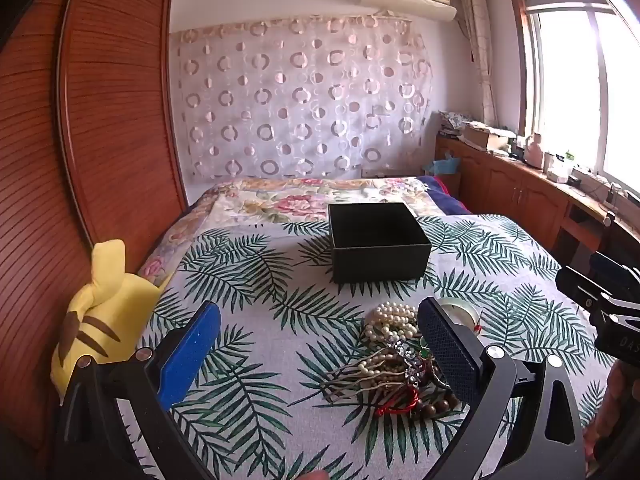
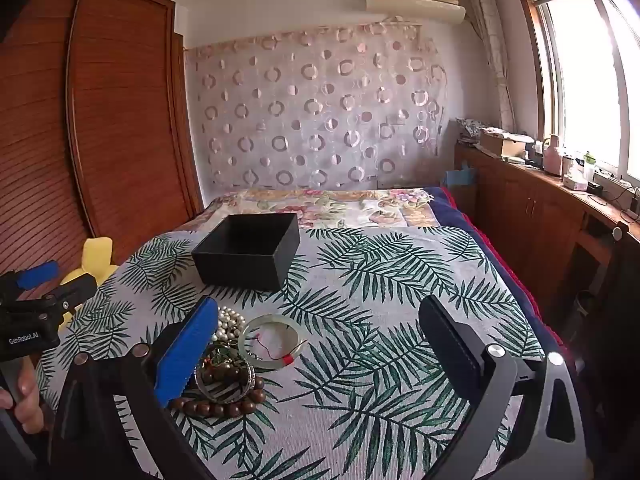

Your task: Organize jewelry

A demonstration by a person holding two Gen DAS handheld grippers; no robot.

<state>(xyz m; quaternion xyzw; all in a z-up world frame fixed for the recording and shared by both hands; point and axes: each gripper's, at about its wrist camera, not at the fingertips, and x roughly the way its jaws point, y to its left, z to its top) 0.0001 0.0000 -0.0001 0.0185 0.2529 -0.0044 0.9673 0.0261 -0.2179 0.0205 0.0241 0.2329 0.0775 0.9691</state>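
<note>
A pile of jewelry (image 1: 400,364) lies on the leaf-print cloth: white pearl strands (image 1: 394,320), brown wooden beads (image 2: 218,406), a silver bangle (image 2: 228,386) and a pale jade bangle (image 2: 272,342) with a red tie. An open black box (image 1: 378,242) stands behind it, also in the right wrist view (image 2: 248,254). My left gripper (image 1: 320,344) is open and empty, with the pile by its right finger. My right gripper (image 2: 320,344) is open and empty, with the pile by its left finger.
A yellow plush toy (image 1: 104,312) lies at the bed's left edge beside the wooden wardrobe (image 1: 100,120). A floral quilt (image 1: 296,198) covers the far bed. A wooden cabinet (image 2: 532,200) with clutter runs under the window on the right.
</note>
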